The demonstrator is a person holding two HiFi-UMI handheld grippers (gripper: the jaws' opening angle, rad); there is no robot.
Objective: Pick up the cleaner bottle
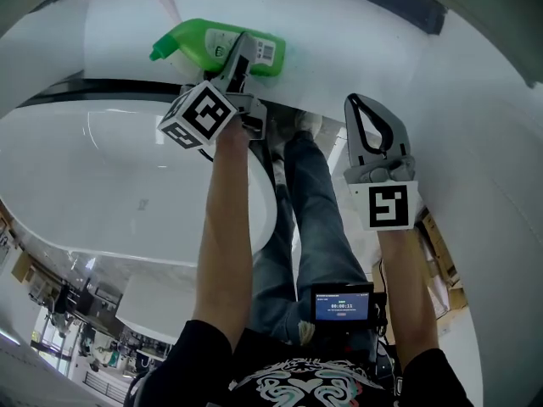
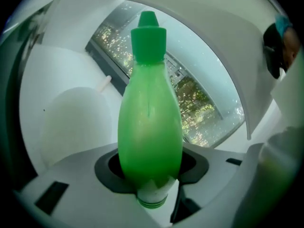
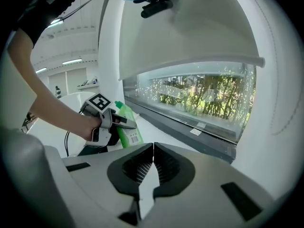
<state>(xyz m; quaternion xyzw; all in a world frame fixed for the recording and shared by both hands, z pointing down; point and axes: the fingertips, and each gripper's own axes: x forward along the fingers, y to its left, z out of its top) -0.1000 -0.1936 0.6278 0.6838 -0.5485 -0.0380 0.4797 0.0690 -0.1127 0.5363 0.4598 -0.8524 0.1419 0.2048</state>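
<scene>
Left gripper view: L gripper [image 1: 240,56] jaws clamped on green bottle [image 2: 149,127], held over white counter [image 1: 110,159]. R gripper [image 3: 153,148] apart from it, jaws together, empty.

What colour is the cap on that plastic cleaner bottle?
The pointed cap is bright green, like the plastic cleaner bottle; clearest in the left gripper view.

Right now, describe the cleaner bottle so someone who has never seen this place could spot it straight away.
Find the long window and the white ledge that runs beside it. On that ledge, between the left gripper's fingers, is the cleaner bottle. It is the only bright green thing there: plump, with a pointed green cap and a barcode label.
</scene>
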